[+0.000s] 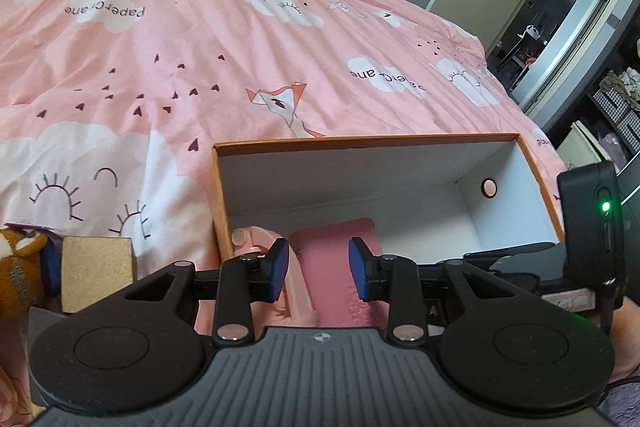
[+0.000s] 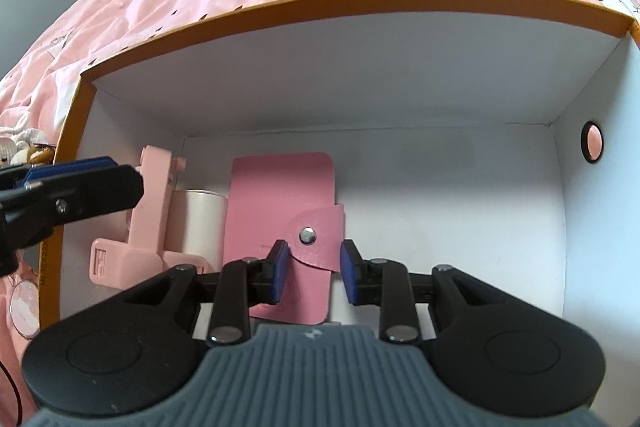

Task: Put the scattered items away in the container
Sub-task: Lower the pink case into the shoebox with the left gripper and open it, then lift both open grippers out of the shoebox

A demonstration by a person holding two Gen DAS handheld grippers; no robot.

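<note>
In the lower centre of the right wrist view, the right tool [image 2: 313, 269] hangs inside the box [image 2: 280, 5], its pads apart and clear of the pink wallet [image 2: 280, 195] lying flat on the box floor beneath them: released, holding nothing. The risk here is the wallet's strap [image 2: 320, 223], which sits between the pads; I judge that lifting out at an angle could snag it and drag the wallet back up.

Left of the wallet lie a white roll [image 2: 202, 223] and a pink holder [image 2: 150, 203], both in the box. In the left wrist view the left tool [image 1: 318, 263] hovers at the box's near edge, pads parted on nothing. The two tools are close, so a careless withdrawal could knock them together or shove the light box across the soft bed [image 1: 180, 67].

At lower left, outside the box, a gold block [image 1: 96, 271] and an orange plush [image 1: 18, 267] wait; the plush may squash and slip.
</note>
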